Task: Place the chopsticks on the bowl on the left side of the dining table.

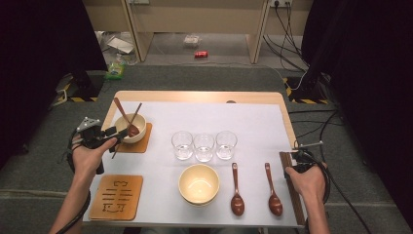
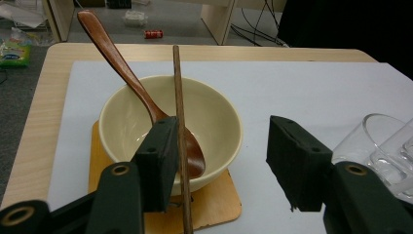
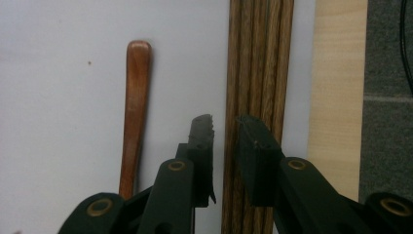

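Observation:
A cream bowl stands on a wooden coaster at the left, with a brown spoon and one dark chopstick leaning in it. My left gripper is open right in front of the bowl, and the chopstick runs beside its left jaw's inner face. Several dark chopsticks lie in a row along the table's right edge. My right gripper hangs over them, its jaws narrow and open, straddling the leftmost stick with white paper showing beside it.
Three empty glasses stand in a row mid-table. In front of them sit a second cream bowl and two brown spoons. A bare cut-out coaster lies at the front left. White paper covers the table.

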Demonstrator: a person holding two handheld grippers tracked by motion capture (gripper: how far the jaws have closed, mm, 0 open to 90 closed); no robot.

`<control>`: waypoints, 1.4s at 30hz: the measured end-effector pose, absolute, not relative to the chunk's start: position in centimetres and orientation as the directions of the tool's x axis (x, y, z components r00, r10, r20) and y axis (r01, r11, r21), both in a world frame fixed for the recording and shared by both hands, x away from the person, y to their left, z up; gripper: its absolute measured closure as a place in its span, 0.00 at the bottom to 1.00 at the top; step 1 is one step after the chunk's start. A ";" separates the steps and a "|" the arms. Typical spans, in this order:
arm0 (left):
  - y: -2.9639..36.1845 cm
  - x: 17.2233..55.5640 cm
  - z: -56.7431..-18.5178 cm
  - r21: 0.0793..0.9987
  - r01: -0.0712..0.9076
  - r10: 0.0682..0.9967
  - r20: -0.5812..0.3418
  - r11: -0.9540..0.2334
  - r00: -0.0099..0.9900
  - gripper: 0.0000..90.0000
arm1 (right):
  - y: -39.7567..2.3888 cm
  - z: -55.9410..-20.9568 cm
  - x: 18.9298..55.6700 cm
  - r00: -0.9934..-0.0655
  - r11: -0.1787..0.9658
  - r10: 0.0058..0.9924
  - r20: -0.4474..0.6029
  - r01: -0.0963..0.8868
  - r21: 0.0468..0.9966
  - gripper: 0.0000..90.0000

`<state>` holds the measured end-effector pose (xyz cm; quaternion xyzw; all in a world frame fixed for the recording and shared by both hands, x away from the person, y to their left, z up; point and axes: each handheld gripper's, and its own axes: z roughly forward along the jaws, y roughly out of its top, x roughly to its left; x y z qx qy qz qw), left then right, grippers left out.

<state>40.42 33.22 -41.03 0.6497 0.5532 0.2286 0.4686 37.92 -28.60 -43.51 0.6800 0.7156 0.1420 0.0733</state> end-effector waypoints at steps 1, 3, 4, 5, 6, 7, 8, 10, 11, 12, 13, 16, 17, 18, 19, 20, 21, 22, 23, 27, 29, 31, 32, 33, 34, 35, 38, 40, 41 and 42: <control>33.2 40.4 -41.0 0.862 0.504 0.933 -0.222 0.051 0.284 0.50 | -28.6 -43.6 37.9 -0.060 0.030 0.994 0.091 0.954 0.299 0.85; 33.1 40.4 -41.0 0.862 0.504 0.932 -0.224 0.053 0.286 0.50 | -28.6 -43.7 37.8 -0.053 0.025 0.994 0.094 0.960 0.279 0.86; 33.1 40.4 -41.0 0.863 0.503 0.932 -0.224 0.053 0.286 0.50 | -28.6 -43.8 37.8 -0.056 0.029 0.994 0.091 0.961 0.276 0.86; 33.1 40.4 -40.9 0.864 0.502 0.932 -0.222 0.051 0.287 0.50 | -28.6 -43.9 37.8 -0.056 0.031 0.995 0.086 0.964 0.266 0.86; 33.1 40.3 -40.9 0.864 0.500 0.932 -0.222 0.053 0.286 0.50 | -28.7 -44.0 37.9 -0.056 0.032 0.995 0.087 0.964 0.263 0.86; 33.1 40.3 -40.9 0.865 0.499 0.932 -0.224 0.056 0.284 0.50 | -28.6 -44.1 37.9 -0.053 0.029 0.995 0.090 0.966 0.256 0.86; 33.2 40.3 -40.9 0.865 0.498 0.933 -0.223 0.056 0.282 0.50 | -28.6 -44.2 37.9 -0.053 0.028 0.994 0.092 0.968 0.251 0.86; 33.3 40.3 -40.9 0.865 0.498 0.934 -0.223 0.057 0.279 0.50 | -28.6 -44.3 37.9 -0.046 0.023 0.995 0.090 0.970 0.241 0.87; 33.3 40.3 -40.9 0.865 0.498 0.934 -0.221 0.057 0.279 0.50 | -28.5 -44.4 37.9 -0.042 0.020 0.995 0.089 0.971 0.237 0.87; 33.3 40.3 -40.9 0.865 0.498 0.935 -0.221 0.057 0.277 0.50 | -28.5 -44.4 38.0 -0.039 0.016 0.995 0.091 0.971 0.240 0.87; 33.3 40.3 -40.9 0.865 0.498 0.935 -0.222 0.058 0.277 0.50 | -28.6 -44.4 38.0 -0.049 0.027 0.995 0.085 0.971 0.237 0.87; 33.3 40.2 -41.0 0.864 0.500 0.934 -0.223 0.057 0.279 0.50 | -28.4 -44.5 38.1 -0.049 0.026 0.995 0.092 0.971 0.238 0.87; 33.2 40.2 -41.0 0.864 0.500 0.934 -0.223 0.056 0.281 0.50 | -28.4 -44.5 38.2 -0.052 0.030 0.995 0.090 0.972 0.235 0.87; 33.2 40.2 -41.0 0.864 0.500 0.933 -0.223 0.056 0.281 0.50 | -28.3 -44.5 38.3 -0.054 0.032 0.995 0.088 0.972 0.233 0.87; 33.2 40.2 -41.0 0.864 0.500 0.934 -0.222 0.056 0.280 0.50 | -28.2 -44.5 38.3 -0.057 0.035 0.995 0.086 0.972 0.234 0.87; 33.2 40.2 -40.9 0.865 0.499 0.934 -0.222 0.056 0.280 0.50 | -28.2 -44.6 38.3 -0.060 0.038 0.995 0.085 0.972 0.233 0.87; 33.3 40.2 -40.9 0.865 0.499 0.934 -0.223 0.057 0.280 0.50 | -28.1 -44.7 38.4 -0.060 0.039 0.994 0.087 0.973 0.229 0.87; 33.3 40.1 -40.9 0.865 0.499 0.934 -0.223 0.058 0.279 0.50 | -28.0 -44.7 38.4 -0.056 0.036 0.995 0.087 0.975 0.221 0.87; 33.3 40.1 -40.9 0.865 0.499 0.934 -0.224 0.059 0.277 0.50 | -27.9 -44.8 38.4 -0.061 0.042 0.995 0.084 0.976 0.215 0.87; 33.3 40.1 -40.9 0.866 0.497 0.935 -0.224 0.061 0.276 0.50 | -27.7 -44.9 38.5 -0.059 0.044 0.996 0.073 0.980 0.196 0.88; 33.3 40.1 -40.9 0.866 0.497 0.935 -0.224 0.061 0.275 0.50 | -27.6 -44.8 38.4 -0.048 0.034 0.996 0.071 0.983 0.178 0.88; 33.3 40.1 -40.9 0.865 0.498 0.935 -0.224 0.061 0.276 0.50 | -27.6 -44.9 38.4 -0.054 0.044 0.996 0.066 0.987 0.156 0.89; 33.3 40.1 -40.9 0.865 0.498 0.935 -0.223 0.060 0.275 0.50 | -27.5 -44.9 38.4 -0.052 0.041 0.997 0.064 0.988 0.152 0.89; 33.3 40.1 -40.9 0.865 0.499 0.935 -0.224 0.060 0.275 0.50 | -27.4 -44.8 38.4 -0.040 0.031 0.997 0.065 0.990 0.138 0.90; 33.3 40.1 -40.9 0.865 0.498 0.935 -0.224 0.061 0.276 0.50 | -27.4 -44.8 38.4 -0.051 0.043 0.997 0.057 0.991 0.128 0.90; 33.3 40.1 -40.9 0.865 0.498 0.935 -0.224 0.060 0.275 0.50 | -27.4 -44.8 38.4 -0.055 0.048 0.997 0.056 0.992 0.120 0.90; 33.3 40.1 -41.0 0.864 0.500 0.935 -0.223 0.058 0.277 0.50 | -27.2 -44.8 38.5 -0.059 0.055 0.997 0.040 0.994 0.098 0.93; 33.2 40.1 -41.0 0.864 0.500 0.935 -0.221 0.057 0.276 0.50 | -27.1 -44.9 38.7 -0.045 0.042 0.998 0.032 0.995 0.085 0.94; 33.2 40.1 -41.1 0.864 0.500 0.935 -0.222 0.057 0.277 0.50 | -27.1 -44.9 38.8 -0.060 0.058 0.998 0.024 0.995 0.082 0.95; 33.2 40.1 -41.1 0.864 0.501 0.935 -0.222 0.056 0.277 0.50 | -26.9 -44.8 38.9 -0.034 0.032 0.999 0.026 0.997 0.067 0.95</control>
